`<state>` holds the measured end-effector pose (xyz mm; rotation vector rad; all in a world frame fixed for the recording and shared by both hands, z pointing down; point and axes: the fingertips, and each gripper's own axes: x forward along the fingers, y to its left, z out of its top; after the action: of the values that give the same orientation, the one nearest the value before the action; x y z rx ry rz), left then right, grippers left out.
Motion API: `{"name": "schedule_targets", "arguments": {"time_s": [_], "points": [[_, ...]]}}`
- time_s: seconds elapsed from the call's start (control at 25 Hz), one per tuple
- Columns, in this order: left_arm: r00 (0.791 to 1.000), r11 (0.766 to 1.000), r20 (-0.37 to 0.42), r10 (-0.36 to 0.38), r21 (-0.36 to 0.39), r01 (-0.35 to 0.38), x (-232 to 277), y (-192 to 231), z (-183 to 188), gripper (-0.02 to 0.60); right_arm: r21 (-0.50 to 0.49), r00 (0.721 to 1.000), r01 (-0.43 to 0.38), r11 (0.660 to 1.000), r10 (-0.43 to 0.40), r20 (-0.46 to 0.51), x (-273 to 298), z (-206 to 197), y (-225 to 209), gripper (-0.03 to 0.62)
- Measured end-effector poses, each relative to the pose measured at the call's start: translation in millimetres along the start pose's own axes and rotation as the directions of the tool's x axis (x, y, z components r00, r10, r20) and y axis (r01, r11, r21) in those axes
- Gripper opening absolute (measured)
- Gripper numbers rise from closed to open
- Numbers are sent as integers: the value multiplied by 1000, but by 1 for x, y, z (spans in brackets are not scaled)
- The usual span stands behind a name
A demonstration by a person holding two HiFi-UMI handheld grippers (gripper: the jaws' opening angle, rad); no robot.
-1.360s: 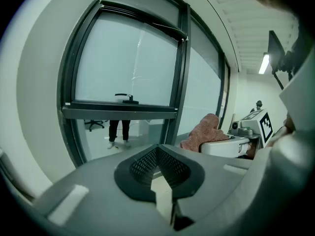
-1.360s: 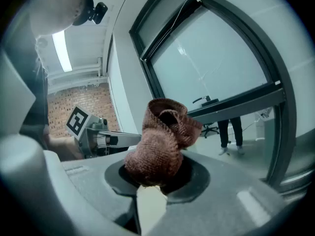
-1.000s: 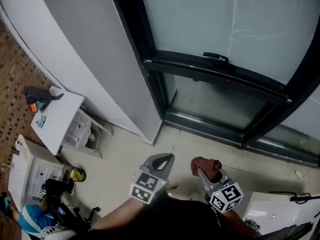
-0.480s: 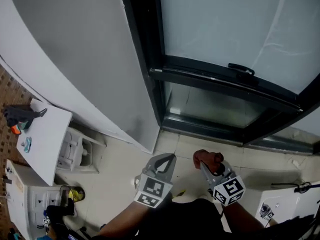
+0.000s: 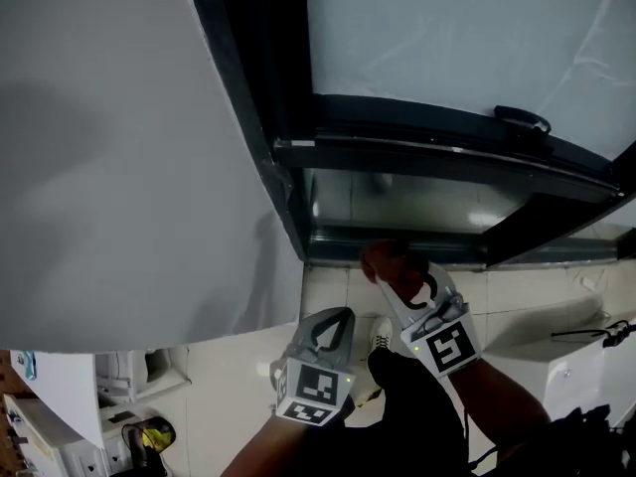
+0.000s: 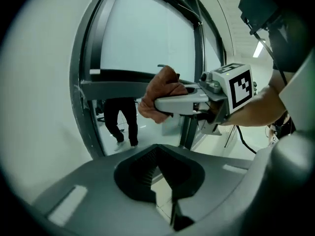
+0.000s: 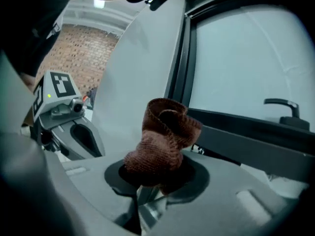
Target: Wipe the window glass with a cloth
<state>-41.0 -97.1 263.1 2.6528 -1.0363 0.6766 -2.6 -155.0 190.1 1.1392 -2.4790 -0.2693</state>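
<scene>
The right gripper (image 5: 401,282) is clamped on a bunched brown cloth (image 7: 165,141), which sticks up out of its closed jaws in a loose wad. The left gripper (image 5: 336,319) sits just beside it on its left and lower. Its jaws are pressed together with nothing between them, so it looks to be idle.

Ahead of the right gripper and above it is the large frosted window glass (image 5: 447,38). The dark window frame (image 5: 397,152) crosses just beyond the cloth, and a black handle (image 5: 522,119) sits on that bar off to the gripper's right. A smaller lower pane (image 5: 417,202) lies straight ahead of the cloth, under the bar.

The cloth looks close to the frame, but no view shows it pressed on glass. By my reading the cloth is in hand and brought up to the window, while the wiping itself is all left to do. No wiped patch or streak can be told on either pane.
</scene>
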Motion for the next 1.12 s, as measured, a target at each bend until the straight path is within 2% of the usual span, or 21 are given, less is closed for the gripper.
{"name": "schedule_targets", "arguments": {"time_s": [0.08, 0.16, 0.28, 0.48, 0.6, 0.84, 1.0, 1.04, 1.12], "points": [[1000, 1000, -17, 15, 0, -15, 24, 17, -25, 17, -111, 999, 44, 993, -43, 14, 34, -14, -7, 83], [999, 999, -23, 39, 15, -38, 50, 36, -51, 17, -230, 993, 103, 968, -87, 79, 70, -25, -13, 83], [997, 997, -2, 75, 28, -75, 91, 64, -83, 17, -413, 970, 194, 890, -111, 215, 117, -30, -16, 83], [993, 995, 67, 94, 18, -96, 151, 99, -115, 17, -571, 917, 338, 748, -124, 379, 164, -33, -18, 82], [992, 998, 104, 65, -23, -63, 178, 111, -131, 17, -590, 880, 415, 692, -142, 453, 179, -35, -20, 82], [989, 999, 150, 13, -42, -7, 211, 118, -153, 17, -538, 807, 542, 645, -220, 549, 193, -34, -32, 83], [979, 1000, 204, 8, -22, -3, 225, 114, -166, 17, -569, 770, 606, 556, -227, 597, 206, -20, -25, 83], [979, 1000, 205, 9, -15, -6, 228, 113, -171, 17, -571, 764, 614, 545, -232, 602, 209, -16, -25, 83], [980, 1000, 198, 18, -6, -18, 234, 112, -181, 17, -551, 758, 623, 555, -255, 600, 217, -10, -32, 83]]}}
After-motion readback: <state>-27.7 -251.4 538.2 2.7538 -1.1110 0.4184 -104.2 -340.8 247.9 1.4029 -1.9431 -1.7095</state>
